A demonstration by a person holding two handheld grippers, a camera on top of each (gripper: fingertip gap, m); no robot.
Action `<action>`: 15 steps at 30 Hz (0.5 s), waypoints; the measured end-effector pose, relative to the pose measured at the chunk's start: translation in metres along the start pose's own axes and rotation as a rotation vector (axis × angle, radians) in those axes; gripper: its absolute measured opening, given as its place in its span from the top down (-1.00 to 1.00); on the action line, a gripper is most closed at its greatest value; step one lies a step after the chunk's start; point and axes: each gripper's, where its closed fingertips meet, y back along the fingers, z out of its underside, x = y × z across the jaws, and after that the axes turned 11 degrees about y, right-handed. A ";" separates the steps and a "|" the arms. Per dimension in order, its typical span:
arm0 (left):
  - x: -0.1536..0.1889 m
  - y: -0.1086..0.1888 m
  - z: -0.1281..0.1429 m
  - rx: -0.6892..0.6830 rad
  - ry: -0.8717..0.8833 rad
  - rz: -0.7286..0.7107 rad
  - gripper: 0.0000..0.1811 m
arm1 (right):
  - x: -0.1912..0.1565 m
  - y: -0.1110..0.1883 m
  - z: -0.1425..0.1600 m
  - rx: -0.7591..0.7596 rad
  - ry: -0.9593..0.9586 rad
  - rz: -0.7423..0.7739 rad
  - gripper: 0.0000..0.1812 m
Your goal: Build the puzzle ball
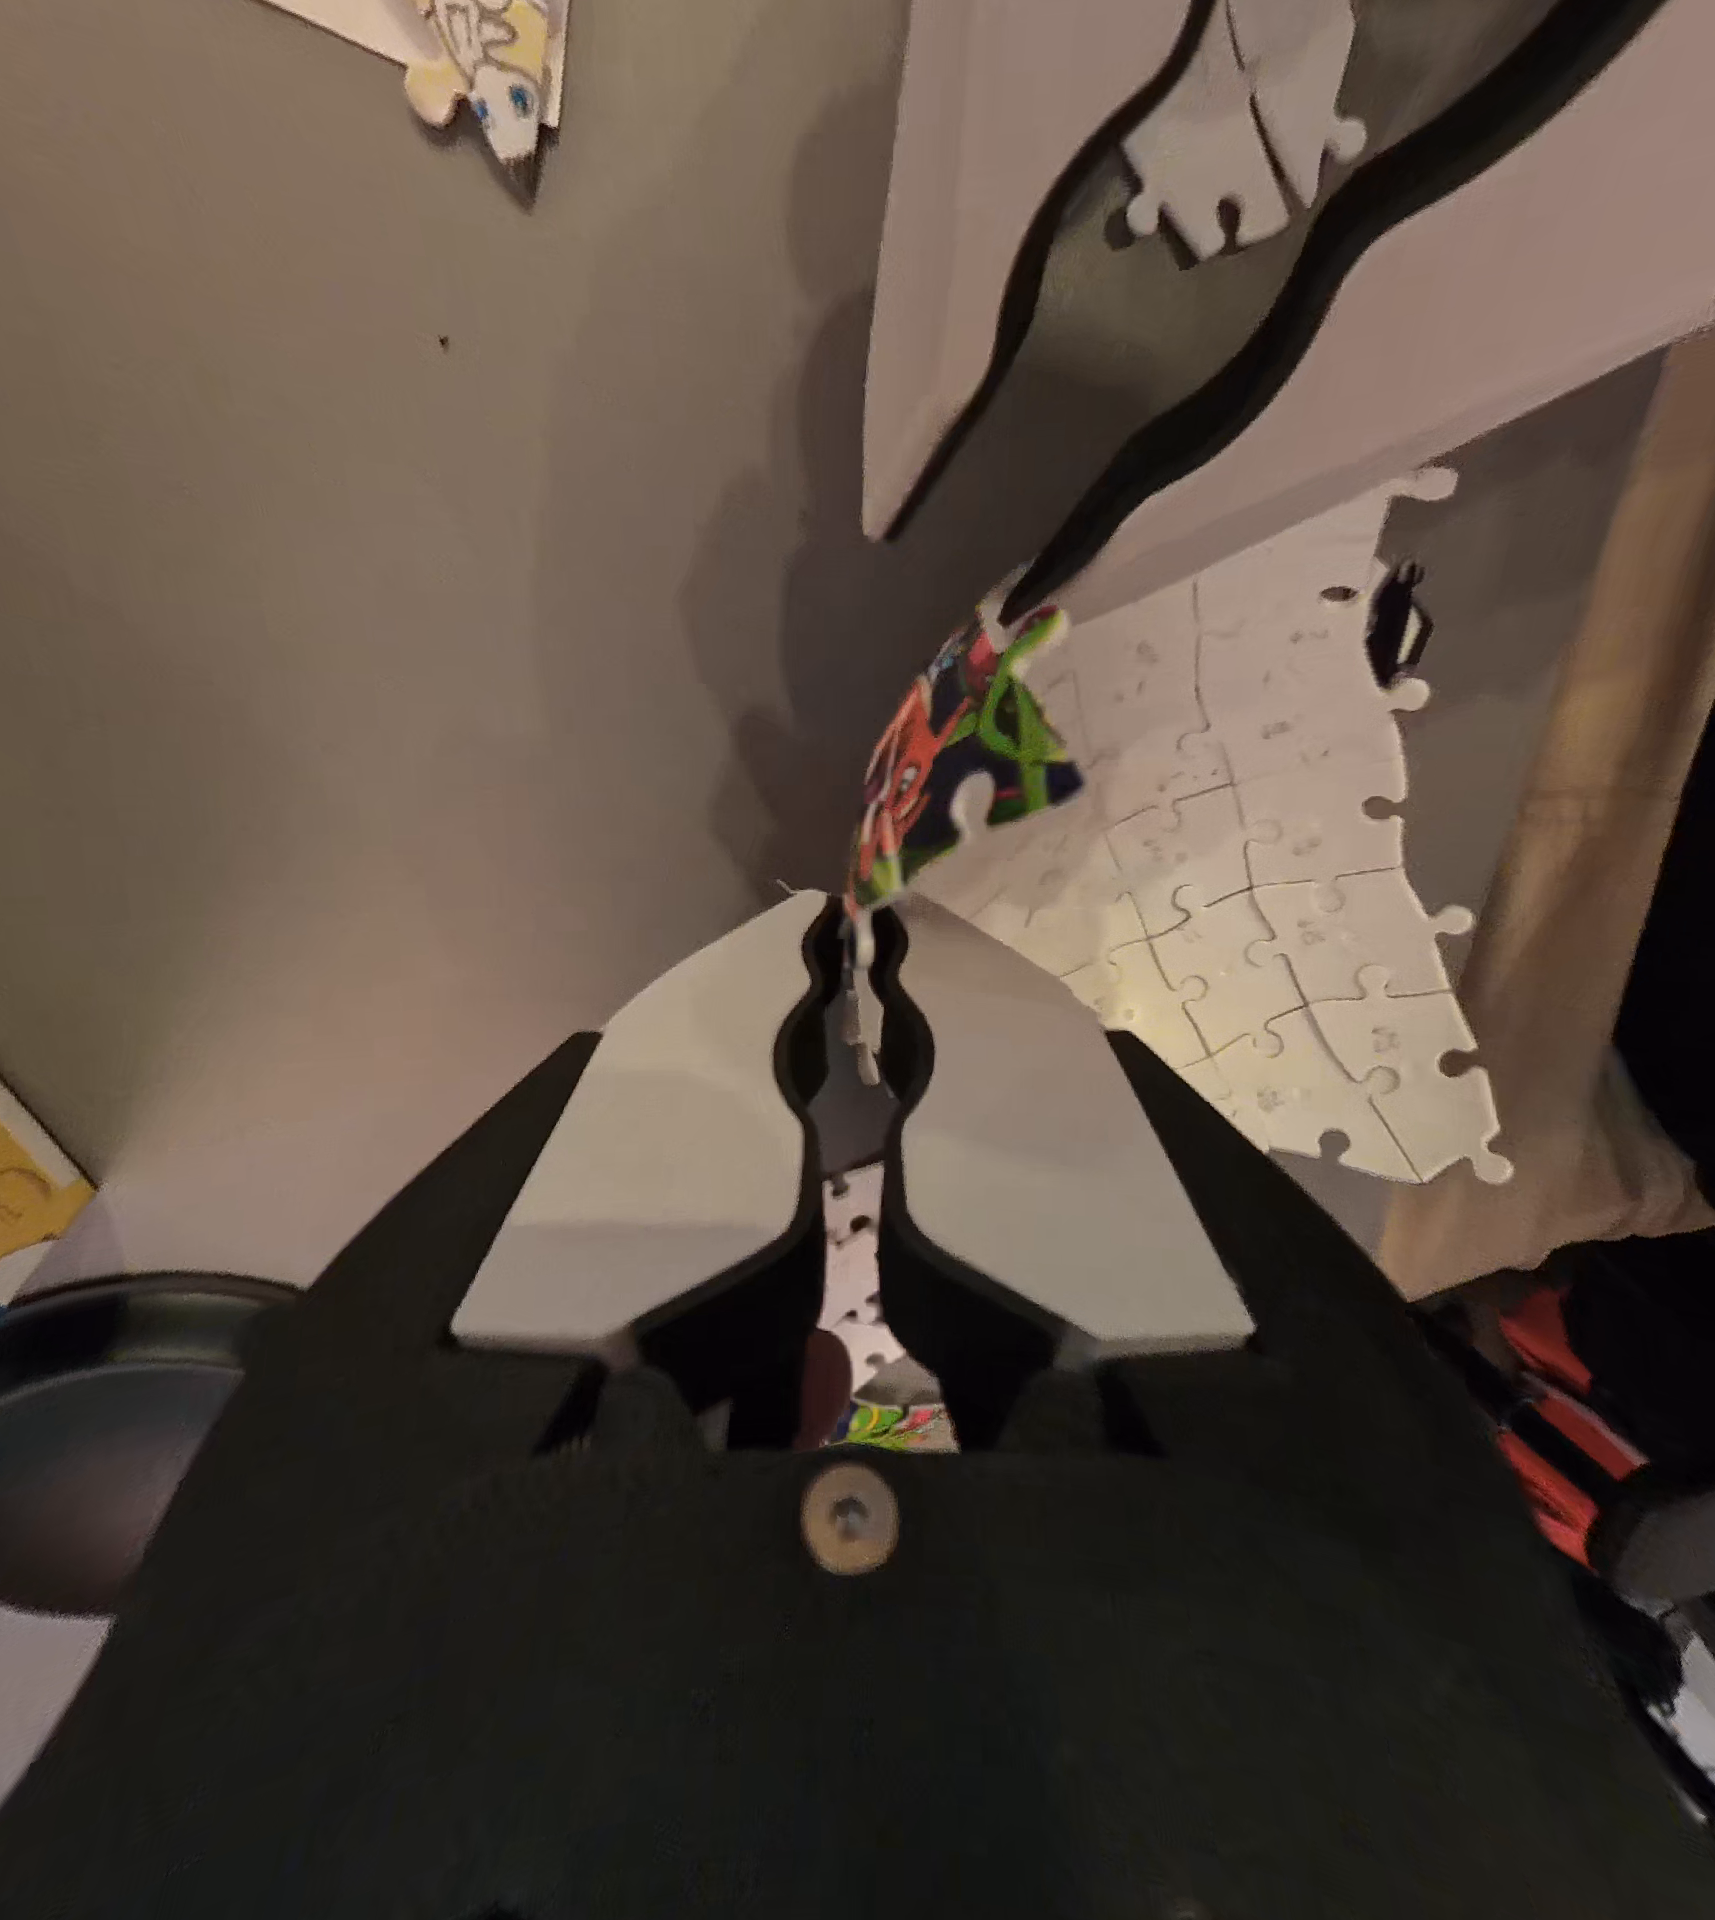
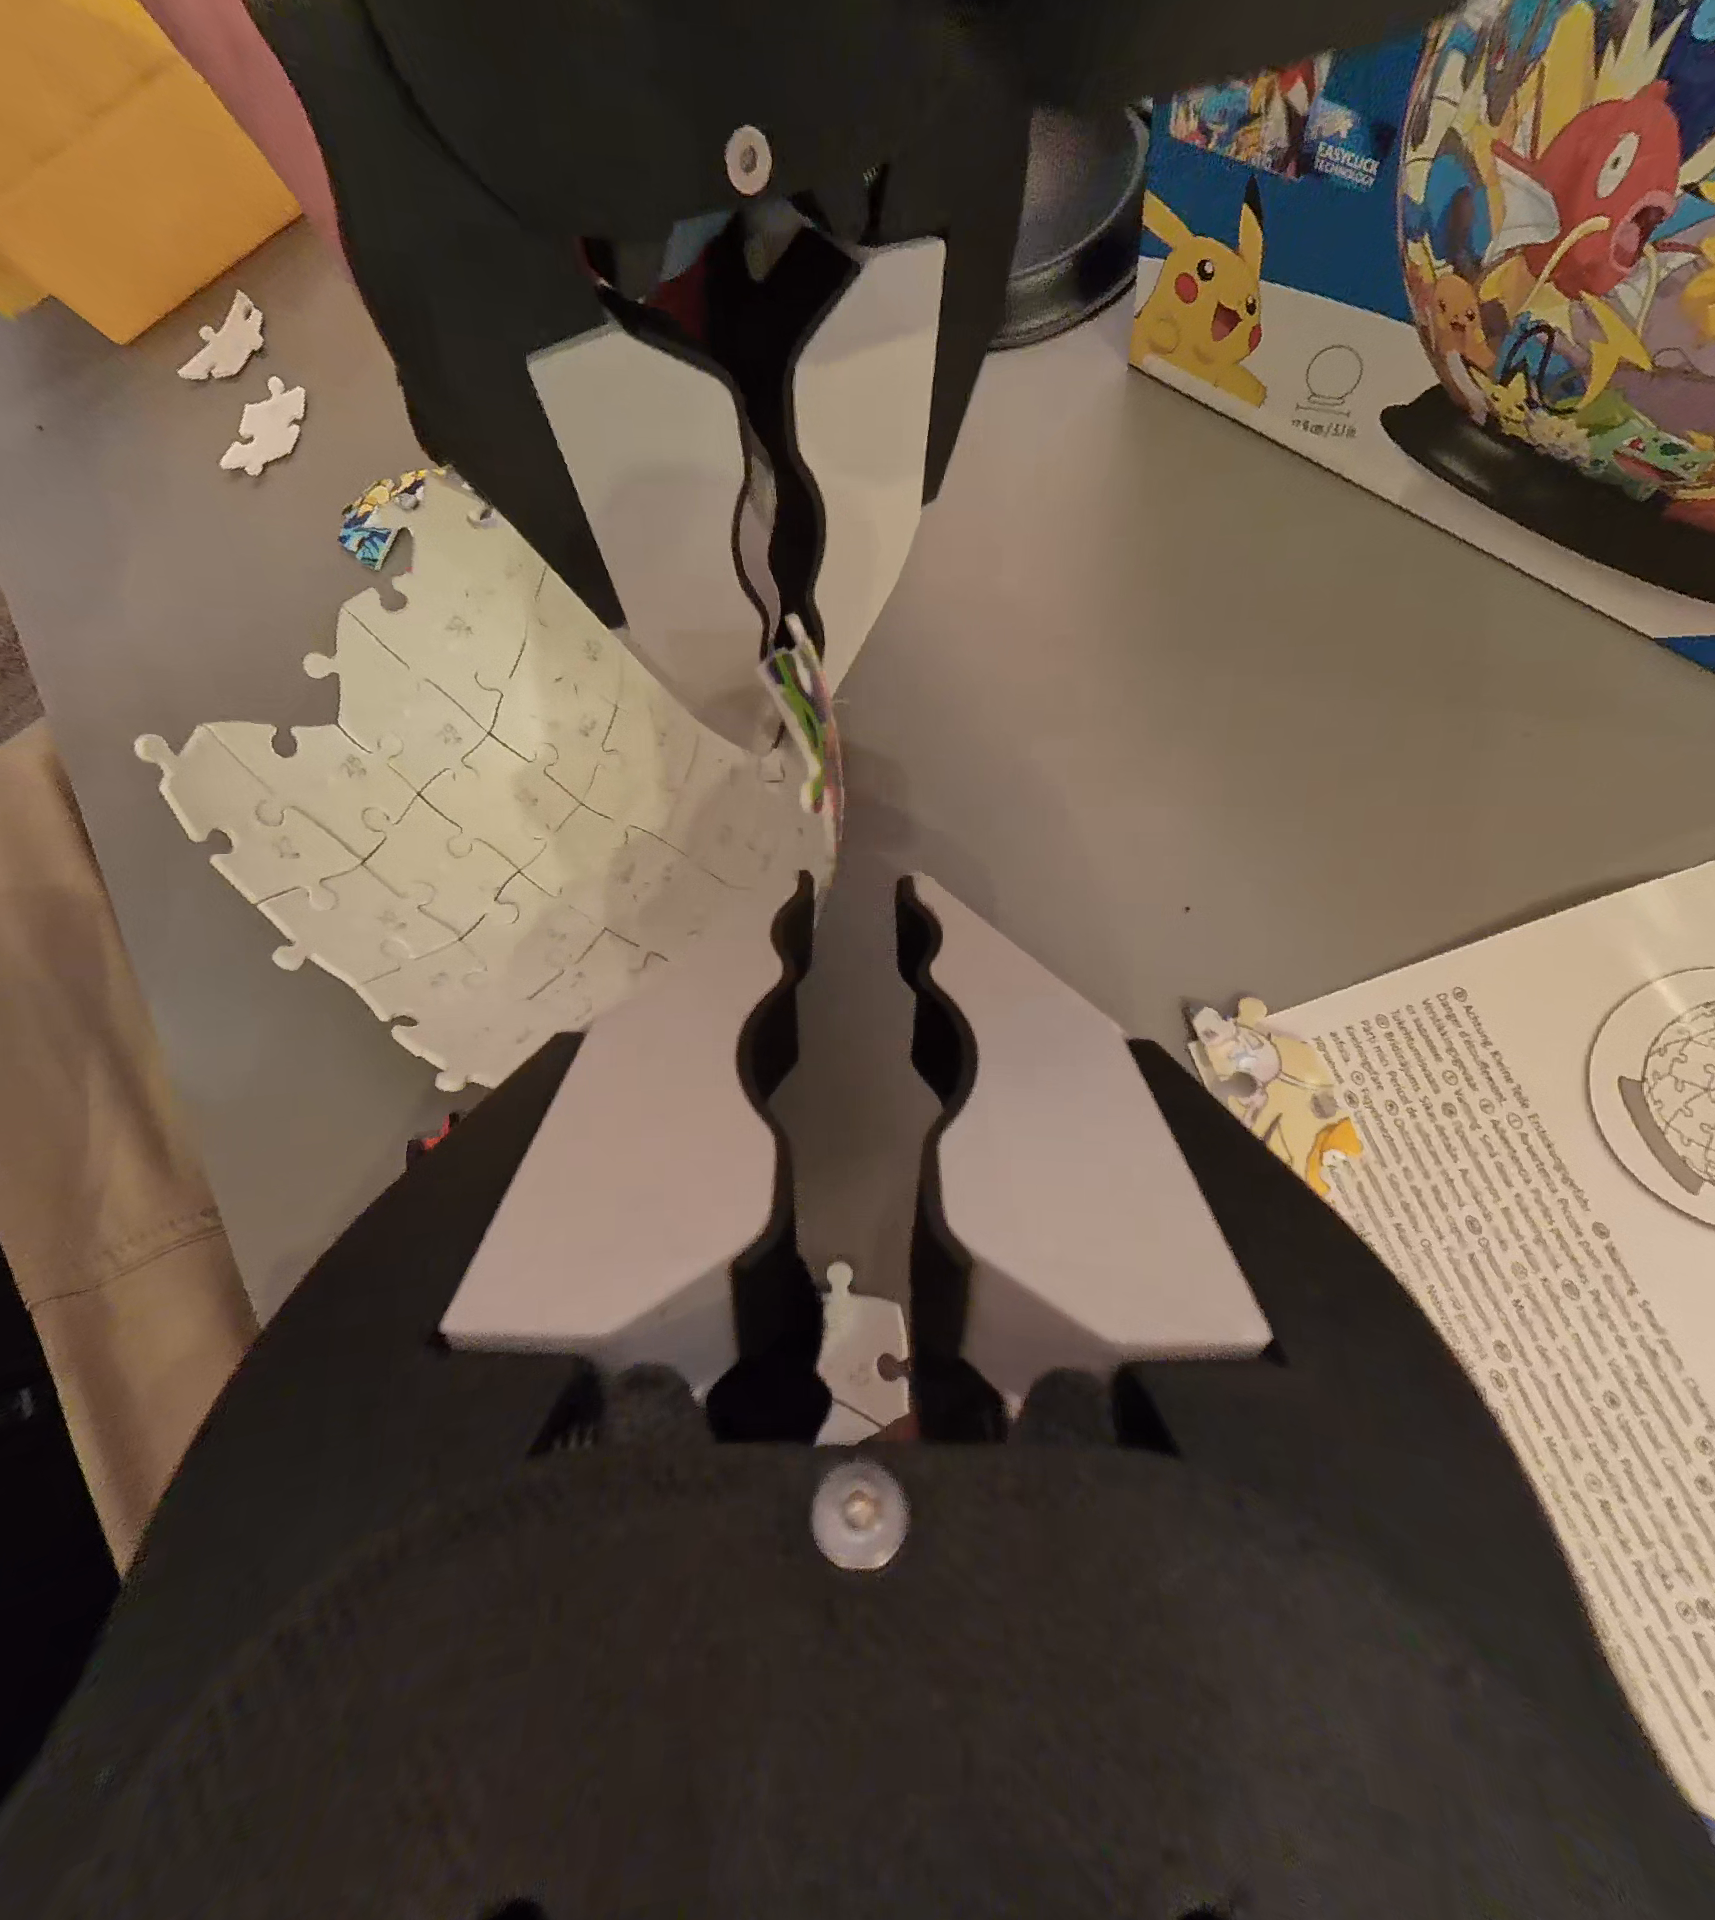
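Note:
A curved, joined section of the puzzle ball (image 1: 1248, 883) is held in the air, white inner side up, with its printed outer side (image 1: 967, 758) showing at one end. My left gripper (image 1: 858, 914) is shut on the rim of this section. In the right wrist view it comes in from the top (image 2: 791, 634), clamped on the section (image 2: 468, 810). My right gripper (image 2: 855, 888) stands open with a narrow gap, its tips right at the same printed edge. In the left wrist view it reaches in from the upper right (image 1: 1019, 582). A loose white piece (image 2: 863, 1351) lies on the table under it.
The puzzle box (image 2: 1455, 312) stands at the back right and the instruction sheet (image 2: 1559, 1299) lies at the right with a yellow piece (image 2: 1268, 1081) on its corner. Loose white pieces (image 2: 261, 426) lie at the back left. A dark round stand (image 1: 53, 1455) sits by the box. The left gripper's tips are roughly 5 centimeters from the right gripper's. It is some 10 centimeters from my right tips to the loose white piece (image 2: 863, 1351).

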 end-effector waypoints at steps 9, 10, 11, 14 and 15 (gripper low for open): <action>0.002 0.006 0.005 0.070 0.094 -0.049 0.97 | 0.005 0.026 -0.002 0.039 -0.023 0.009 0.80; 0.002 0.006 0.007 0.075 0.102 -0.055 0.97 | 0.005 0.029 -0.001 0.040 -0.029 0.010 0.79; 0.002 0.007 0.007 0.081 0.124 -0.055 0.97 | 0.005 0.033 -0.001 0.044 -0.036 0.007 0.79; 0.002 0.007 0.010 0.096 0.184 -0.059 0.97 | 0.005 0.038 0.002 0.040 -0.046 0.000 0.78; 0.002 0.007 0.011 0.099 0.202 -0.063 0.97 | 0.003 0.038 0.002 0.036 -0.046 -0.007 0.78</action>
